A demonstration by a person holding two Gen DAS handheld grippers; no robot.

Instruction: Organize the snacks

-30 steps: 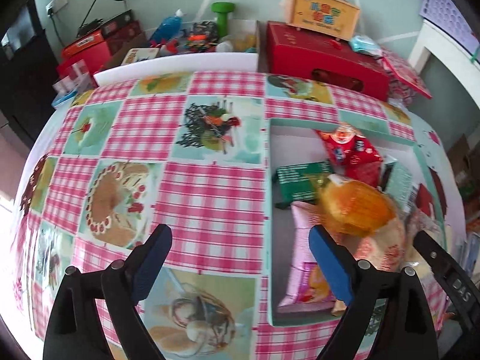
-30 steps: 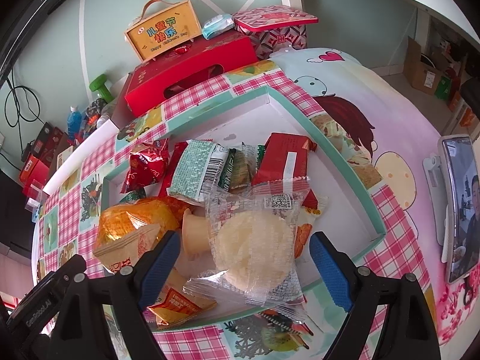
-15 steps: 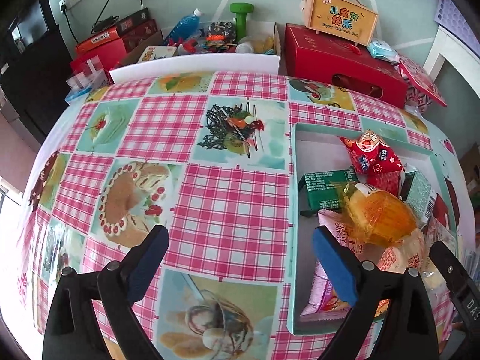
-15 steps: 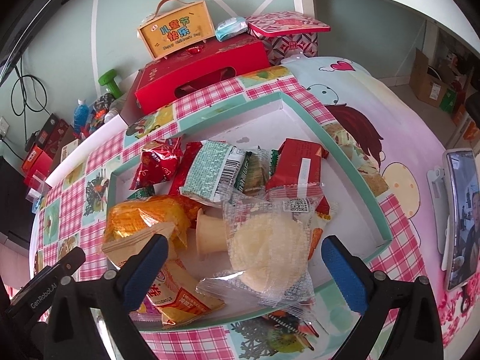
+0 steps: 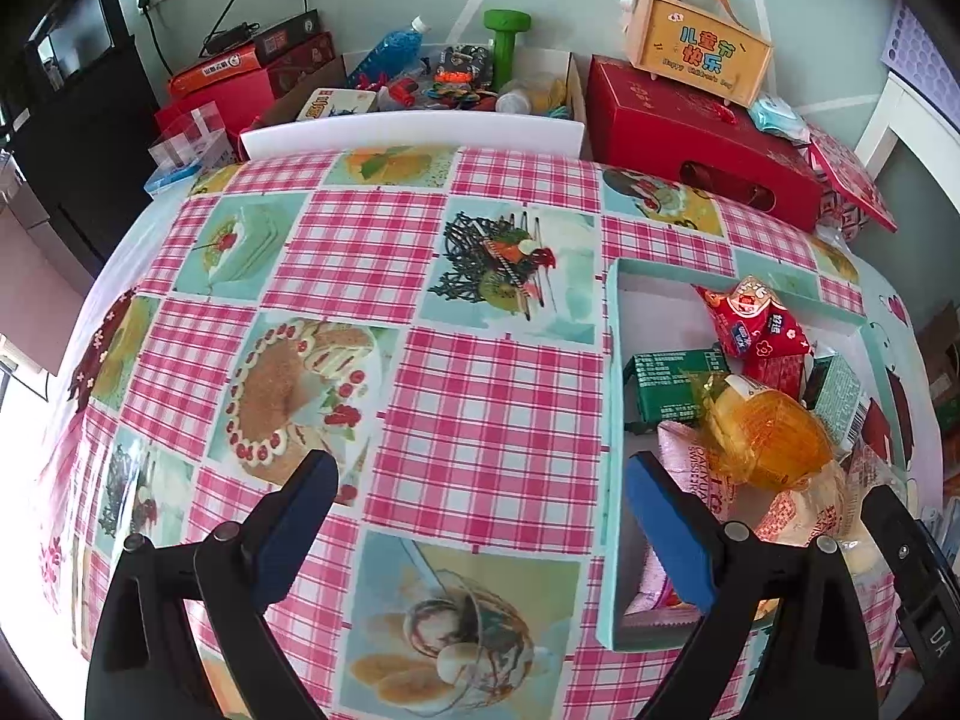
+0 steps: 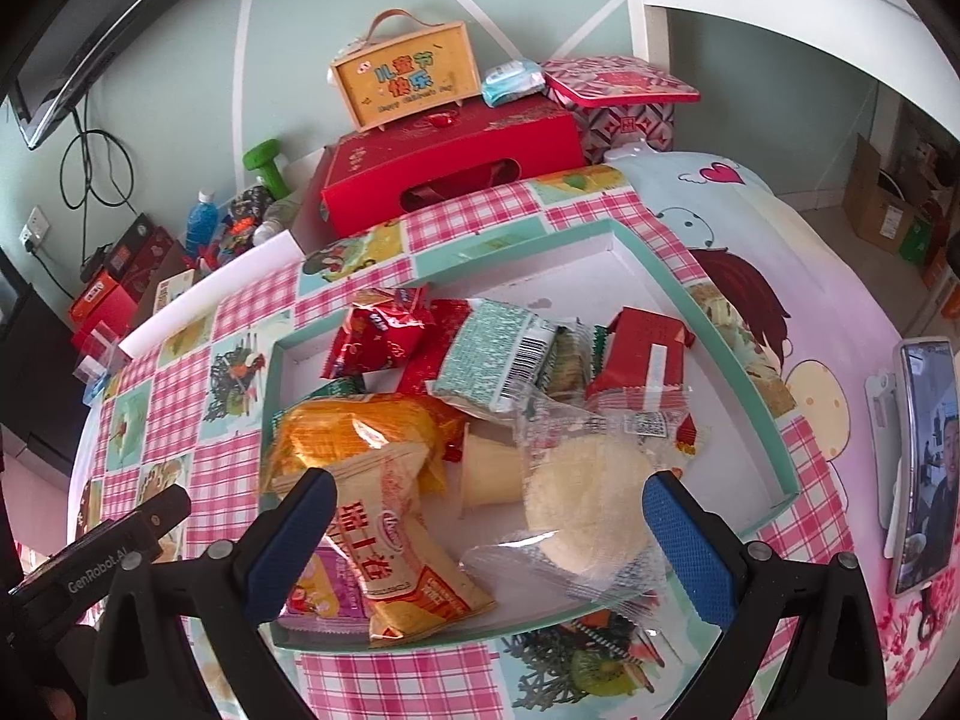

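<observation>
A shallow teal-rimmed tray [image 6: 744,372] on the checked tablecloth holds several snack packets: a clear-wrapped round white cake [image 6: 585,507], an orange bag [image 6: 354,432], a yellow packet [image 6: 396,546], a green-white packet [image 6: 498,360] and red packets [image 6: 645,354]. My right gripper [image 6: 486,540] is open and empty, above the tray's near side. My left gripper [image 5: 480,516] is open and empty over the tablecloth, left of the tray [image 5: 609,396]. The orange bag [image 5: 765,438] and a red packet [image 5: 753,324] show in the left wrist view.
A red gift box [image 5: 696,138] with a yellow carry box [image 5: 699,51] on it stands behind the table. A white bin with a green dumbbell [image 5: 504,42] and bottle stands at the back. A phone on a stand [image 6: 918,462] is at the right.
Both grippers have pulled back and up from the tray, so the snacks look farther away. Both stay open and empty. The snacks have not moved.
</observation>
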